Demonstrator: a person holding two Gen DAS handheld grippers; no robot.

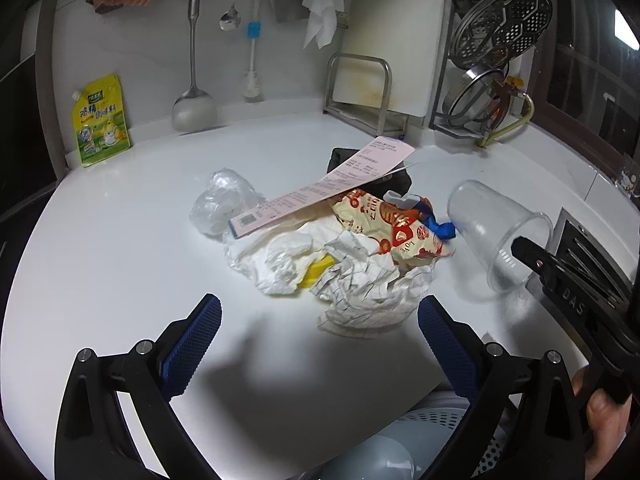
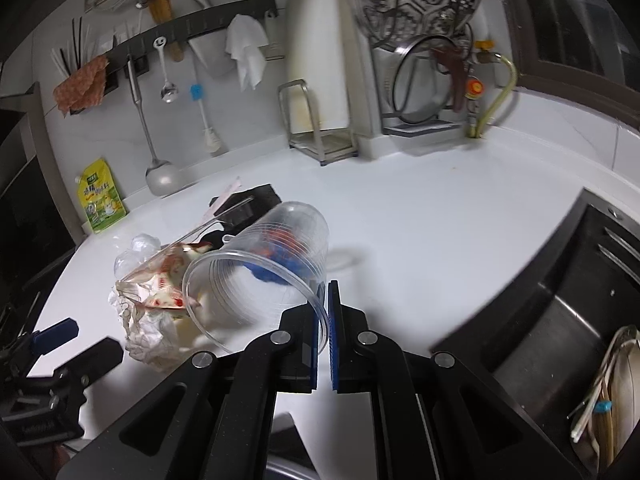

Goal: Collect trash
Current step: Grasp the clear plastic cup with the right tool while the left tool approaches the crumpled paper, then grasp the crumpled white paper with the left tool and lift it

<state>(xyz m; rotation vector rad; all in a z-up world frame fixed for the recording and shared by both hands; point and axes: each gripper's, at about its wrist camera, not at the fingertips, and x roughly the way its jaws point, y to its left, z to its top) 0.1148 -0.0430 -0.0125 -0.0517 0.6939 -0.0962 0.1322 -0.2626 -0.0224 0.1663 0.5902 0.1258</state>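
The right gripper [image 2: 323, 320] pinches the plastic cup [image 2: 260, 264] by its rim; the left gripper [image 1: 320, 344] gapes empty; crumpled paper [image 1: 360, 280] and wrappers [image 1: 392, 224] remain on the counter [image 1: 120, 260].

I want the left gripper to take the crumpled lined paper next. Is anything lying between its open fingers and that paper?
Nothing visible does. The left gripper is open, and only bare white countertop lies before the crumpled lined paper. The clear plastic cup, clamped by the right gripper, is off to the right.
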